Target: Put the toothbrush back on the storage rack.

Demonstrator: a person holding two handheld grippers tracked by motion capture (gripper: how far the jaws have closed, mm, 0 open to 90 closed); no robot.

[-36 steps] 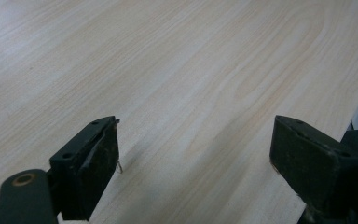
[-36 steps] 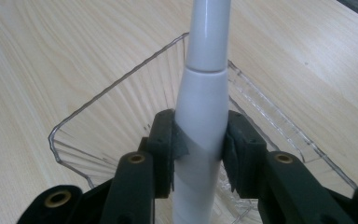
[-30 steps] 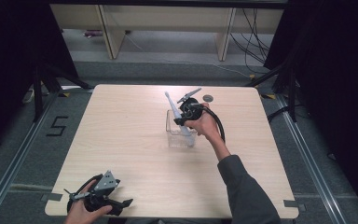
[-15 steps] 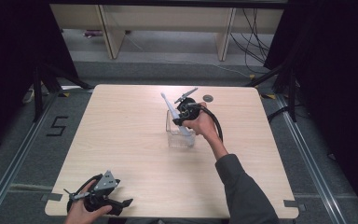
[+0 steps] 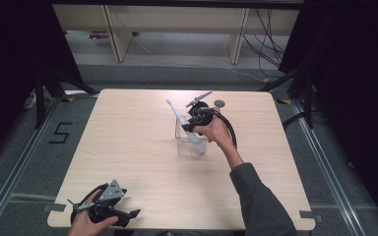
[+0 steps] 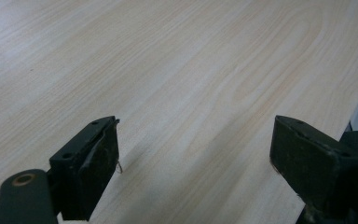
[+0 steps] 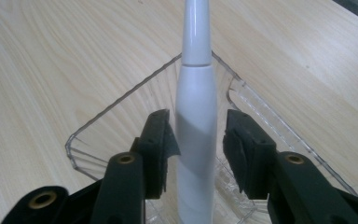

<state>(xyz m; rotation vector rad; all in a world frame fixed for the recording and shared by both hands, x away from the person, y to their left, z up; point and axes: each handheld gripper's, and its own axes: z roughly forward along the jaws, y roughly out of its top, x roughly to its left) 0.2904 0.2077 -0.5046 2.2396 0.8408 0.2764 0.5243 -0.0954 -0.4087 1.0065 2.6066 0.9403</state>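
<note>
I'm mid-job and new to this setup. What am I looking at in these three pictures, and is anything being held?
There is no robot arm: a person holds a two-jaw tool in each hand at a wooden table. The high view looks down from above the person's side. The other two pictures come from cameras riding on each tool, looking along its black jaws.

The left gripper sits near the table's near-left corner, jaws wide apart over bare wood, holding nothing.

The right gripper is at a clear plastic container mid-table. A white electric toothbrush stands tilted in it, between the jaws. A gap shows beside one jaw, so I cannot tell whether it is gripped.
</note>
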